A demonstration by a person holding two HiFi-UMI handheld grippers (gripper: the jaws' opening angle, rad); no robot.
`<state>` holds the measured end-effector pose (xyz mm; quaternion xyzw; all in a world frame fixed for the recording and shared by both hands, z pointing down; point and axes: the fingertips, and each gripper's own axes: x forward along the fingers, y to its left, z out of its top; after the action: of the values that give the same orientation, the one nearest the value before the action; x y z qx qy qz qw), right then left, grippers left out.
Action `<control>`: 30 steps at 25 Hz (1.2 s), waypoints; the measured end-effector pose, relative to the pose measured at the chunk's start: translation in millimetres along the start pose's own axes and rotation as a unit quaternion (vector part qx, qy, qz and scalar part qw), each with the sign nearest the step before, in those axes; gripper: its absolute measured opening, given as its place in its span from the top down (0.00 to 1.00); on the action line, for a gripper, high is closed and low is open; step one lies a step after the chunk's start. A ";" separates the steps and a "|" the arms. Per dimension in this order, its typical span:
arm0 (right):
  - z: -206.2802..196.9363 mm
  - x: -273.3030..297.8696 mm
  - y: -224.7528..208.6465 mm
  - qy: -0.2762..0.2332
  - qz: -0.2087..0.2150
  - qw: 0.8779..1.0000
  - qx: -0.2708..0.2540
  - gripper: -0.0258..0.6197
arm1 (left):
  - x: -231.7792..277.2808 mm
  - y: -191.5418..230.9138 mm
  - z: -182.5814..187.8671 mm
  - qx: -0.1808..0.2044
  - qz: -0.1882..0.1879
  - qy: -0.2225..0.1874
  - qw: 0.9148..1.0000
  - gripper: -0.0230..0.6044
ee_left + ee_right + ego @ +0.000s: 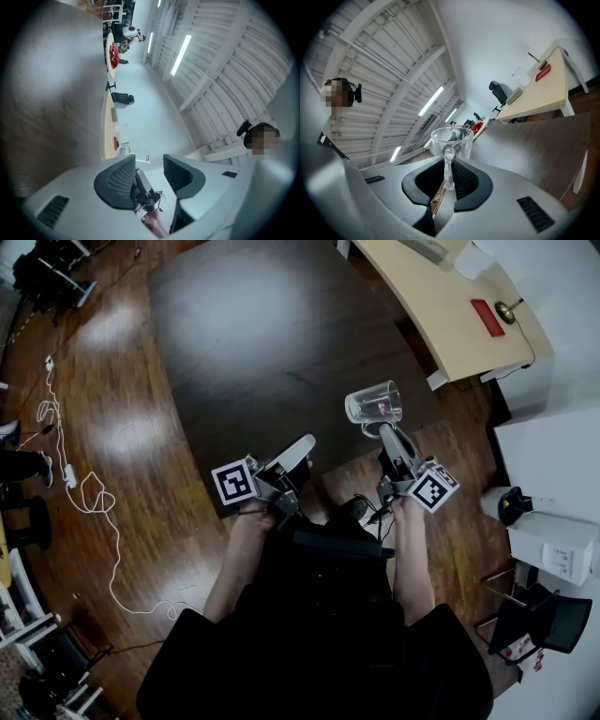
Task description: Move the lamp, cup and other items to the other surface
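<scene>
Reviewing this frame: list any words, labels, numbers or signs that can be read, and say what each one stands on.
No text can be read in any view.
Left gripper, marker cube: black-and-white square pattern, no letters.
Right gripper, marker cube: same kind of pattern, no letters.
Glass cup: small red spot on or behind it, too blurred to read.
White box at the head view's right edge: pale panel, too small to read.

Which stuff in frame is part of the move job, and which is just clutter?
Job:
- glass cup, handle clamped in the right hand-held gripper
- dark table
- beige desk with red item and what looks like the lamp

Lying about:
- white cable on the floor
- white box
</scene>
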<state>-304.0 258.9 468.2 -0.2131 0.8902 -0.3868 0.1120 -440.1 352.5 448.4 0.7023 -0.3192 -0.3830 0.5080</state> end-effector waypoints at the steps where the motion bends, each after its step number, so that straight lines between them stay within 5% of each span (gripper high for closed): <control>1: 15.0 -20.6 -12.5 -0.006 -0.003 1.000 -0.001 0.86 | 20.3 1.2 -19.1 0.001 0.003 0.008 1.000 0.63; 15: 144.0 -216.6 -111.6 -0.100 -0.040 0.994 0.010 0.86 | 192.1 -2.8 -179.6 0.013 0.006 0.094 0.996 0.63; 30: 222.1 -393.9 -178.7 -0.213 -0.108 0.971 0.010 0.86 | 329.3 -6.5 -306.3 0.019 -0.011 0.220 0.975 0.63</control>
<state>177.5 191.1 463.3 -0.3839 0.8136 -0.3516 0.2589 -10.1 222.2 430.1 0.7823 -0.1989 -0.2184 0.5483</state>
